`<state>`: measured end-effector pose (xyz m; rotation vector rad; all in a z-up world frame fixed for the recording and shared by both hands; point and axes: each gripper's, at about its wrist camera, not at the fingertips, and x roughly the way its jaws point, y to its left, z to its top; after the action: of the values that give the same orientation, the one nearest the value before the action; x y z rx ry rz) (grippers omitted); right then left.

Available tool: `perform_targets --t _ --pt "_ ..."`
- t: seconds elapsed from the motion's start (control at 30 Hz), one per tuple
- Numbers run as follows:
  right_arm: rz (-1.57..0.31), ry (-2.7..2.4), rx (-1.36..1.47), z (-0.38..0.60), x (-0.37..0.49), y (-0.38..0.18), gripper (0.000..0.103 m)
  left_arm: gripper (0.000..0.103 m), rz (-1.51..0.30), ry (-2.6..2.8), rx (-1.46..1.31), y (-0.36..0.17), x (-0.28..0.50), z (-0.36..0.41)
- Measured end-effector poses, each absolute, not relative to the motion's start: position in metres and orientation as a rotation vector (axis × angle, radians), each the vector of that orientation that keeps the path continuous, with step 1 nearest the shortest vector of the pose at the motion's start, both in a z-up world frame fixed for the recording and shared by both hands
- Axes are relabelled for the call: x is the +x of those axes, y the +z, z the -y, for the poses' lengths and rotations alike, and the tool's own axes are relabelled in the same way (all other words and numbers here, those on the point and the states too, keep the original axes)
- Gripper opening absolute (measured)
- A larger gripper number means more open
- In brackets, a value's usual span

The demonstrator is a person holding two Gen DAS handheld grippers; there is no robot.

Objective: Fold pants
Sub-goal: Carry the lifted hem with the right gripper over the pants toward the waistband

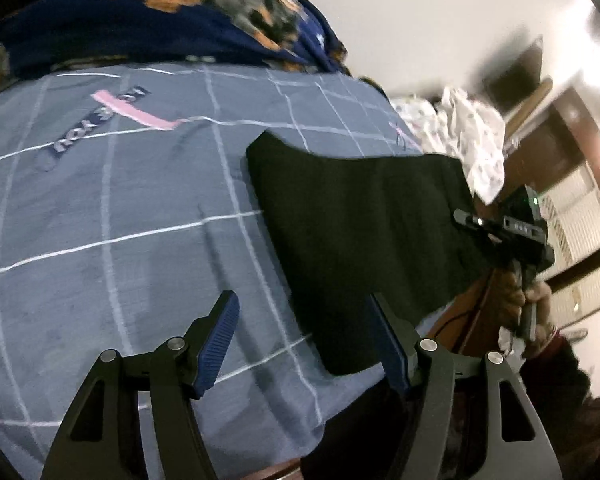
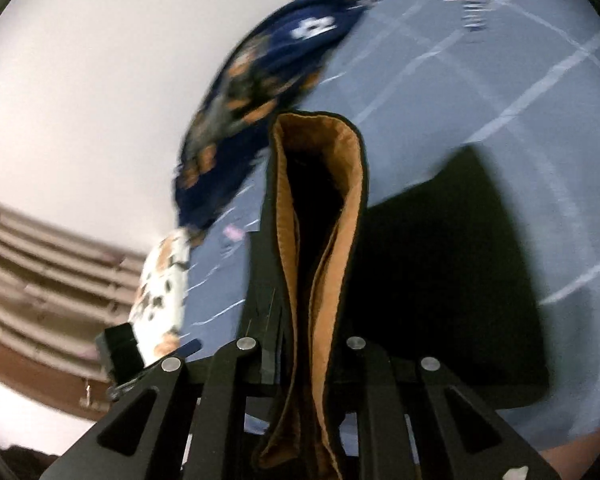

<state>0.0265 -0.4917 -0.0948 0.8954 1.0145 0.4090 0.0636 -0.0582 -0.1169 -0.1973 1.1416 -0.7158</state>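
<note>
The black pants [image 1: 360,224] lay across the bed [image 1: 100,220], on its grey-blue checked sheet, with one end lifted off toward the bed's edge. The right tool [image 2: 300,360] was pressed together on that end — a bunched fold showing a tan lining stood up between its jaws. The left tool [image 1: 304,340] hung spread above the sheet, its right finger [image 1: 392,344] over the pants' near edge, nothing between the pads. A navy patterned blanket [image 1: 160,12] lay heaped at the far side.
</note>
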Motion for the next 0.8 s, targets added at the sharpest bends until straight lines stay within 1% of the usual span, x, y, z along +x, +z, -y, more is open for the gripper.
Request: perform_targets --t 0.2,0.4,0.5,0.57,0.63,0.67,0.73,0.8 --pt "-1.000 0.377 0.938 0.523 0.027 -0.112 0.013 0.066 -1.186 -0.752 -0.129 -0.126 0.068 0.093" --pt "-1.008 0.387 0.933 0.543 0.023 -0.133 0.014 0.066 -1.208 -0.764 -0.141 -0.134 0.075 0.109" --pt "-0.998 0.389 0.958 0.550 0.017 -0.138 0.023 0.066 -1.203 -0.778 -0.176 -0.139 0.079 0.112" --pt "-0.978 0.384 0.986 0.557 0.015 -0.140 0.026 0.066 -1.202 -0.786 -0.196 -0.142 0.083 0.114" --pt "-0.959 0.341 0.958 0.569 0.010 -0.135 0.034 0.066 -1.214 -0.794 -0.217 -0.146 0.087 0.113" --pt "-0.951 0.338 0.956 0.570 0.009 -0.132 0.036 0.066 -1.224 -0.795 -0.231 -0.149 0.090 0.113" --pt "-0.939 0.340 0.963 0.579 0.009 -0.129 0.045 0.066 -1.239 -0.805 -0.264 -0.155 0.095 0.113" --pt "-0.954 0.339 0.933 0.581 0.012 -0.126 0.048 0.066 -1.260 -0.806 -0.291 -0.163 0.099 0.112"
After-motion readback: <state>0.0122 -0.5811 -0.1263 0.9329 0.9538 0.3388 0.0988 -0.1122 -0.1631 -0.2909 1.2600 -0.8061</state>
